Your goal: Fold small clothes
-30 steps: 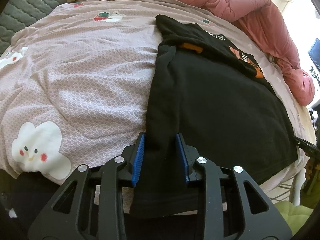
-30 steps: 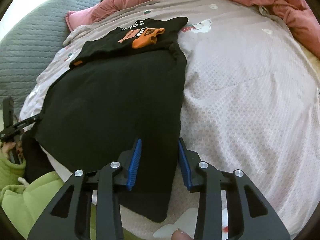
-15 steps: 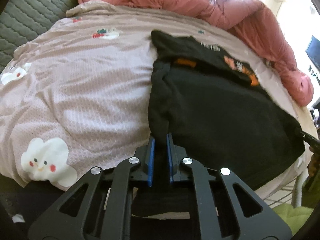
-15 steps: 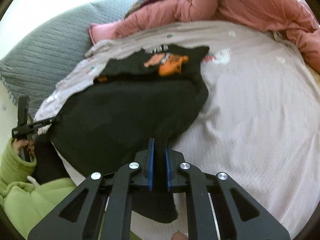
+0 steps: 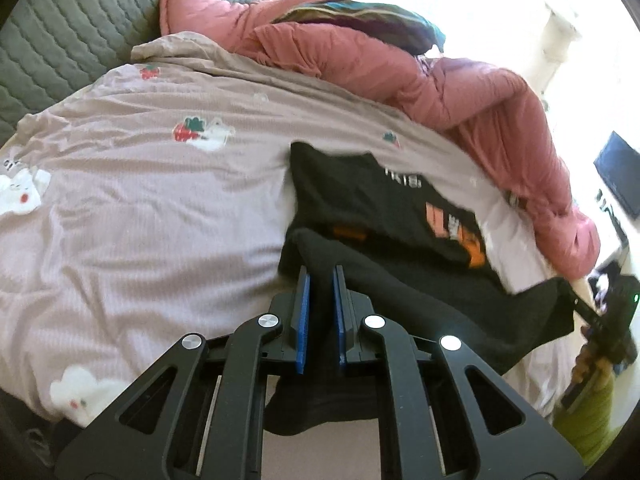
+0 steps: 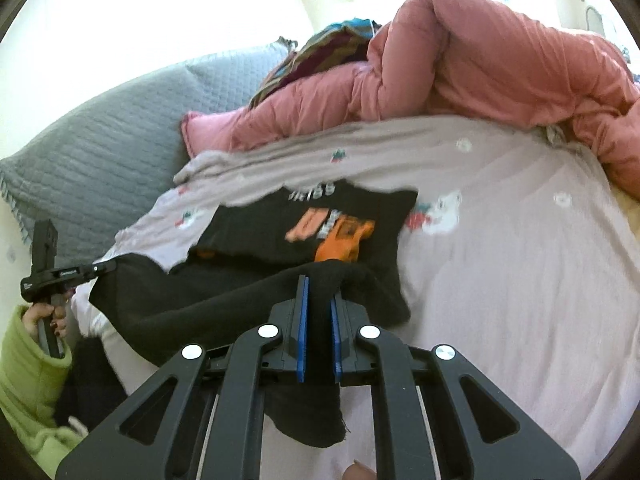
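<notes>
Two corners of the black shirt [image 5: 400, 216] on the bed [image 5: 160, 200] are pinched: our left tool [image 5: 319, 276] and right tool [image 6: 319, 286] are each clamped on its near hem. We judge the fold begins; next the hem must travel evenly toward the printed end.

Black T-shirt with orange print [image 5: 400, 208]: white lettering blurred, unreadable; lower hem hidden behind black left tongs [image 5: 319, 280]. Pink quilted duvet [image 6: 480, 64]: cut off at frame edge. Multicoloured striped cloth [image 5: 360, 16]: mostly hidden, kind uncertain.
</notes>
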The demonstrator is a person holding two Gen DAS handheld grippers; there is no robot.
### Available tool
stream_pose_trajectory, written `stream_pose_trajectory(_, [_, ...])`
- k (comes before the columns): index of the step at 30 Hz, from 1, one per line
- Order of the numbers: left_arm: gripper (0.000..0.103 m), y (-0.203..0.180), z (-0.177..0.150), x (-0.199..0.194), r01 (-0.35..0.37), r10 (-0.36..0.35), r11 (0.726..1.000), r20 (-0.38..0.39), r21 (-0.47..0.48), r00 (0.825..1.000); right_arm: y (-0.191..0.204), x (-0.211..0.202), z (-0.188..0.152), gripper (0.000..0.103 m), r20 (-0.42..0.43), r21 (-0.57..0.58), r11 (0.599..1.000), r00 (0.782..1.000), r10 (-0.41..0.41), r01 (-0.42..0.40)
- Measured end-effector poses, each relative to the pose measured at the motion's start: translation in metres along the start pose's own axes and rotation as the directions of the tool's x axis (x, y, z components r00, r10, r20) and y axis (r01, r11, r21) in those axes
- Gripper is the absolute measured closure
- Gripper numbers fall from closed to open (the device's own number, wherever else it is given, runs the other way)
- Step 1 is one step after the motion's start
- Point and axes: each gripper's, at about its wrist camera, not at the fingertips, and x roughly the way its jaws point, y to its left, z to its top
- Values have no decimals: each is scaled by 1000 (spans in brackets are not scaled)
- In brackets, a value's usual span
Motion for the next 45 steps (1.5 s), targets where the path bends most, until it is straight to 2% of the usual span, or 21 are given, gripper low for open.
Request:
stream_pose_trajectory(4, [99, -1, 24, 15, 10, -9, 1000, 11, -25, 1000, -8, 11, 20, 95, 43, 8, 1000, 999, -28, 27])
stream_pose_trajectory(11, [99, -3, 59, 46, 5, -5, 999, 11, -47, 1000, -26, 41, 45, 95, 50, 48, 995, 995, -90, 87])
stream_pose_trajectory(19, [99, -3, 82, 90, -22, 21, 999, -13, -40, 1000, -41, 81, 57, 94, 1, 59, 988, 990, -142, 142])
stream_pose_trajectory(24, [98, 7, 85, 117, -43, 41, 998, -45, -53, 998, -52, 109, 56, 94, -61, 83, 980, 982, -178, 183])
stream_pose_trajectory(27, [94, 14, 82, 128, -47, 44, 997, -53, -55, 998, -57, 123, 51, 92, -107, 97, 974, 975, -194, 204])
stream_pose_trajectory(30, [71, 17, 78, 124, -36, 34, 998, -34, -49, 999, -59, 123, 48, 84, -115, 109, 968, 971, -212, 224])
stream_pose_trajectory(31, [68, 18, 76, 121, -34, 33, 998, -27, -53, 999, -59, 120, 48, 78, -108, 107, 967, 970, -218, 230])
stream_pose_trajectory(32, [68, 18, 75, 117, -30, 29, 998, -18, -57, 999, -59, 117, 48, 57, -99, 107, 965, 968, -229, 239])
stream_pose_trajectory(33, [66, 18, 74, 111, -23, 23, 998, 1, -59, 1000, -58, 111, 48, 52, -78, 110, 963, 968, -239, 246])
stream_pose_trajectory(36, [65, 17, 68, 94, -26, 29, 998, 39, -61, 999, -53, 97, 47, 52, -51, 96, 966, 971, -234, 238])
stream_pose_trajectory(39, [65, 14, 57, 75, -9, 13, 999, 72, -49, 997, -41, 88, 41, 52, -60, 47, 977, 977, -205, 208])
stream_pose_trajectory(45, [65, 5, 23, 59, 5, -5, 1000, 35, -5, 999, -15, 79, 15, 52, -114, -28, 987, 980, -161, 159])
